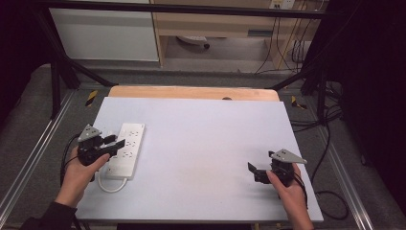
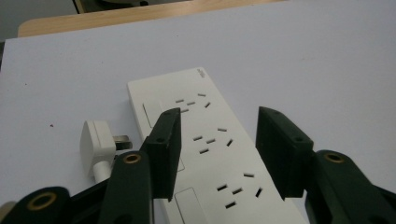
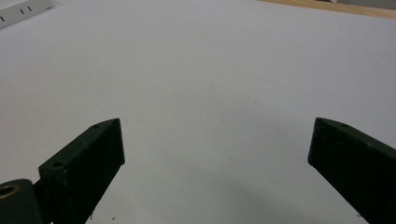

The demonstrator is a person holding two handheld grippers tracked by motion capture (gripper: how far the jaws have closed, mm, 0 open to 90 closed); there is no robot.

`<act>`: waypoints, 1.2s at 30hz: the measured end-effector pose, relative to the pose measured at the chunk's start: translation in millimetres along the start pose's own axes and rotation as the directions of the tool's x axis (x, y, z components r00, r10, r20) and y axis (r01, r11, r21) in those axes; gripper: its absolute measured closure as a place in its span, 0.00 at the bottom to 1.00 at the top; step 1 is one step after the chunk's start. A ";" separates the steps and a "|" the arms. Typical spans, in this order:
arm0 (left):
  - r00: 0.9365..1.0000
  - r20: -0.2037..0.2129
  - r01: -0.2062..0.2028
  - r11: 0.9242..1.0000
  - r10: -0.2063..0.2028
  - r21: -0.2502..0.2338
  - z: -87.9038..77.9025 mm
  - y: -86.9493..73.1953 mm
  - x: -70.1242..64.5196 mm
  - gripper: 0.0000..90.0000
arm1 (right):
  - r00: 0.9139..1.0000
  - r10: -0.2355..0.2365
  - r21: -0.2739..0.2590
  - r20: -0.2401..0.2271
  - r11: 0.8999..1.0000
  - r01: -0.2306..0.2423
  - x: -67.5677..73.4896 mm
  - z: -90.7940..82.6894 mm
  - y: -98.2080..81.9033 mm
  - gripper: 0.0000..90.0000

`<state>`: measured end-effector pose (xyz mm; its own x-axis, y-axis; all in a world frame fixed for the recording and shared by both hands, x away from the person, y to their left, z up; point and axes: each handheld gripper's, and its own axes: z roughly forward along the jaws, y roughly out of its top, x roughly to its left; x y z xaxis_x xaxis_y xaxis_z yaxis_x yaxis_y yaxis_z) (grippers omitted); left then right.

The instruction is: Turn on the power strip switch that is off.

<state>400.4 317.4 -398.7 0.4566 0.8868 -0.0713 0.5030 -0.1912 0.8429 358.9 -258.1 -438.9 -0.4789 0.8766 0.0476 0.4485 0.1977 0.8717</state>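
While fingers gape, left gripper [image 1: 113, 142] overhangs power strip [image 1: 125, 150] (white) — tilted down.

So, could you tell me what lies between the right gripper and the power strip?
Nothing: in the high view, bare white tabletop separates the right gripper from the power strip.

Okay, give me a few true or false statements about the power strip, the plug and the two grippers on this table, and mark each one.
1. The left gripper is open above the white power strip. True.
2. The right gripper is shut on the plug. False: it is open over bare white table.
3. The white plug lies beside the strip, unplugged. True.
4. The power strip lies near the right gripper. False: it lies at the table's left side, by the left gripper.
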 end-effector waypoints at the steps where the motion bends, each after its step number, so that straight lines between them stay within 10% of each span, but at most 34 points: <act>1: 1.000 -0.004 0.004 1.000 -0.004 -0.002 -0.2 -0.2 0.4 0.59 | 1.000 -0.001 0.002 -0.001 1.000 0.001 0.0 0.0 0.0 0.05; 18: 1.000 -0.004 0.015 1.000 -0.015 0.023 0.9 -9.9 7.6 0.90 | 1.000 -0.010 0.010 -0.004 1.000 0.011 0.1 0.9 -0.1 0.05; 36: 0.999 0.003 0.033 0.998 -0.033 0.054 5.4 -17.7 11.8 1.00 | 1.000 -0.004 0.011 -0.005 1.000 0.004 1.0 1.0 0.1 0.05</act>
<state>400.8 329.0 -417.3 0.4419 0.8914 -0.1007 0.5565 -0.1844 0.8101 359.2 -256.7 -439.3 -0.4846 0.8735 0.0466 0.4546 0.2060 0.8666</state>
